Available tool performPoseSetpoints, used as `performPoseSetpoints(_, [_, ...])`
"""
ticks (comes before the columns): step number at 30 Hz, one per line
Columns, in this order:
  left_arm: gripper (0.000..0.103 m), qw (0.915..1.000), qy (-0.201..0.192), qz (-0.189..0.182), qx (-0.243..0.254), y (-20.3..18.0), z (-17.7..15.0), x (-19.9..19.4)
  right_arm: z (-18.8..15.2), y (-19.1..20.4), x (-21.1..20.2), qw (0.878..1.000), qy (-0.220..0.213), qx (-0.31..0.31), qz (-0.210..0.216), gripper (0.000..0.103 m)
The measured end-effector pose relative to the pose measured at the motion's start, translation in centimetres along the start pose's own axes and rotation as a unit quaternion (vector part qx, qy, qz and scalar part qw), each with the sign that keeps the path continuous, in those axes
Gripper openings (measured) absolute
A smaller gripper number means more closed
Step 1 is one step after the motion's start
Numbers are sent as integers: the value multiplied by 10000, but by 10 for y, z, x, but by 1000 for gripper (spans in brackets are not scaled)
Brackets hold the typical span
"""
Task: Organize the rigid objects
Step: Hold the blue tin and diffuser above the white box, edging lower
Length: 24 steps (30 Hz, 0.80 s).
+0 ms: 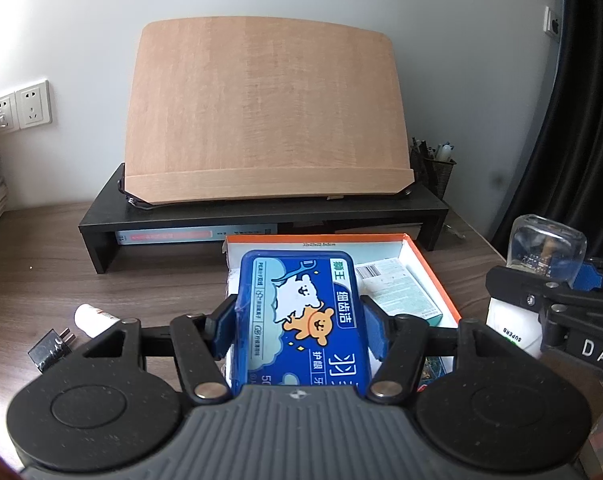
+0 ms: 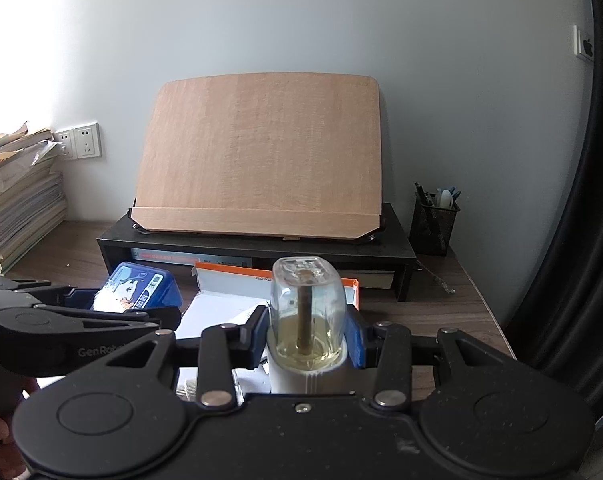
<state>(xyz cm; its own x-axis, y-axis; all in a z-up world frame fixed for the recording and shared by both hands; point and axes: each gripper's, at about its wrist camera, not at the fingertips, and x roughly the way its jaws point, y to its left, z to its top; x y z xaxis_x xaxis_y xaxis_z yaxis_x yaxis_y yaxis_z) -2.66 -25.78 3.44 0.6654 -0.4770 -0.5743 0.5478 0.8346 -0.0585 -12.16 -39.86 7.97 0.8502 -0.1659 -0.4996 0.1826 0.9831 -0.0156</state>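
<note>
Left gripper (image 1: 300, 320) grasps blue case (image 1: 297, 316), right gripper (image 2: 306, 330) grasps glass bottle (image 2: 307, 308); both above the box (image 1: 433, 276), neither deposited; tube (image 1: 93, 318) and plug (image 1: 51, 346) remain outside.

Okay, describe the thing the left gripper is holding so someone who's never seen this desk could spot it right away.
Start at the big tilted wooden board on the black desk riser. In front of it lies an open orange-edged cardboard box. Over its left part, the left gripper is shut on a flat blue plastic case, the only item with a cartoon bear and white dog.
</note>
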Motion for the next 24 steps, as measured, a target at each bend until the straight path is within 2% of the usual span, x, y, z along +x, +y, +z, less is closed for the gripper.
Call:
performPoseSetpoints(8, [63, 9999, 50, 124, -69, 2, 3, 8, 2, 1, 13, 9999, 51, -28, 115, 49])
performPoseSetpoints(24, [63, 9998, 137, 136, -88, 4, 3, 20, 3, -1, 25, 9999, 105, -25, 115, 50])
